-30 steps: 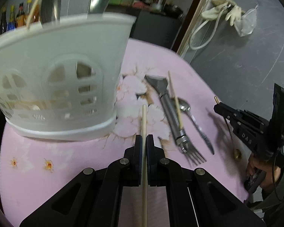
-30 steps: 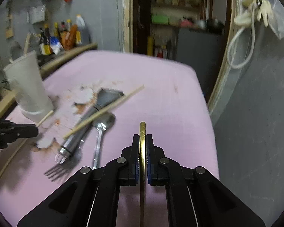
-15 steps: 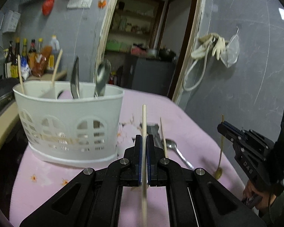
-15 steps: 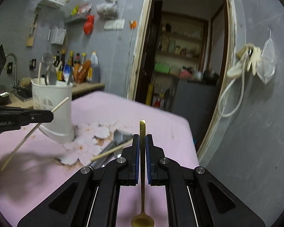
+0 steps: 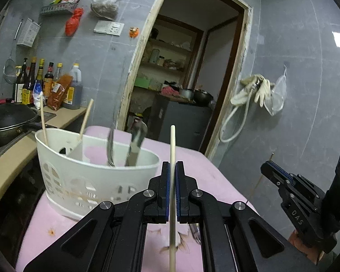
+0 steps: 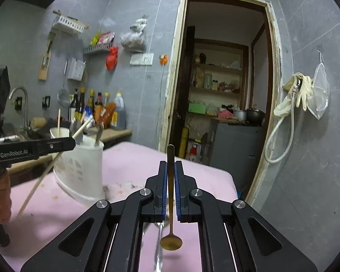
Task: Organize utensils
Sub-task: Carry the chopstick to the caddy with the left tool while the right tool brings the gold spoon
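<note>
Pink-covered table (image 5: 199,165), white slotted plastic caddy (image 5: 83,176) centre-left. My left gripper (image 5: 172,181) pinches a pale wooden chopstick (image 5: 172,145); my right gripper (image 6: 170,181) pinches a slim gold spoon (image 6: 170,242), bowl down.

You see a pale chopstick (image 5: 172,149), a gold spoon (image 6: 170,241), a white basket (image 5: 97,176) and a pink, flower-printed surface (image 5: 192,158).
</note>
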`<state>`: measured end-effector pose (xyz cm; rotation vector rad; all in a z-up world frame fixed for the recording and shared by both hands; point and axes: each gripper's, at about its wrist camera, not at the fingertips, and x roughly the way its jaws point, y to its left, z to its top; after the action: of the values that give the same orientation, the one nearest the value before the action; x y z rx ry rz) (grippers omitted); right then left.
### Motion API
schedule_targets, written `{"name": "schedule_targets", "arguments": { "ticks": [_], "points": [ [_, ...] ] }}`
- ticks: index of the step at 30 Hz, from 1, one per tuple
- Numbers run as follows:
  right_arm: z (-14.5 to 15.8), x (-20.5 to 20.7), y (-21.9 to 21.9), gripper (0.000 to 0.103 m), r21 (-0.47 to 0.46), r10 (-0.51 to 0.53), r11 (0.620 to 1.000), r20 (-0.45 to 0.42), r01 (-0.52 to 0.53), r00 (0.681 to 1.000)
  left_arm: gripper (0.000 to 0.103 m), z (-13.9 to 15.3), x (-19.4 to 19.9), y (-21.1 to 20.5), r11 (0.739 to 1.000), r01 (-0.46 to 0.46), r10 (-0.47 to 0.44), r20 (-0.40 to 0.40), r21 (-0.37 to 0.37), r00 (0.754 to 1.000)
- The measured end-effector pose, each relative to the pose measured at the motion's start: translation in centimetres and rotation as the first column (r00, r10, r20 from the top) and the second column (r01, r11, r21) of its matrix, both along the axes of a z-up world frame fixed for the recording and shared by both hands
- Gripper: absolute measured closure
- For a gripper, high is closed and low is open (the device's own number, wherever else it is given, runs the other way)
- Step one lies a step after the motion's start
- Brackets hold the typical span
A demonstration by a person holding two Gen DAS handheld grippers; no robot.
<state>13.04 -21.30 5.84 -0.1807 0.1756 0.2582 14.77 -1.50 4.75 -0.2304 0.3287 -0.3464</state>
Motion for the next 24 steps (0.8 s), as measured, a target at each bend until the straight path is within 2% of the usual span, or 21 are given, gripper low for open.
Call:
{"name": "schedule_targets", "arguments": {
  "ticks": [8, 12, 19, 24],
  "points": [
    [2.9, 1.1, 1.8, 0.099, 0.068, 0.088, 0.994, 0.028, -0.089, 0.996, 0.101, 3.2, 1.4, 4.6, 0.996, -0.063, 0.068, 0.067, -0.063, 0.995],
    [4.8, 2.3, 3.1, 0.099, 0.124, 0.165, 0.978, 0.048, -0.170, 0.985, 0.101, 4.7, 2.6, 7.7, 0.989, -0.105, 0.115, 0.095, -0.100, 0.989],
    [7.7, 4.6, 6.4, 0.099, 0.194, 0.284, 0.934, 0.105, -0.300, 0.953, 0.101, 6.4, 5.7, 13.0, 0.962, -0.190, 0.217, 0.125, -0.196, 0.968],
    [8.4, 6.3, 9.3, 0.099, 0.218, 0.332, 0.910, 0.125, -0.353, 0.935, 0.101, 6.6, 7.6, 15.3, 0.940, -0.247, 0.285, 0.146, -0.235, 0.947]
  ]
}}
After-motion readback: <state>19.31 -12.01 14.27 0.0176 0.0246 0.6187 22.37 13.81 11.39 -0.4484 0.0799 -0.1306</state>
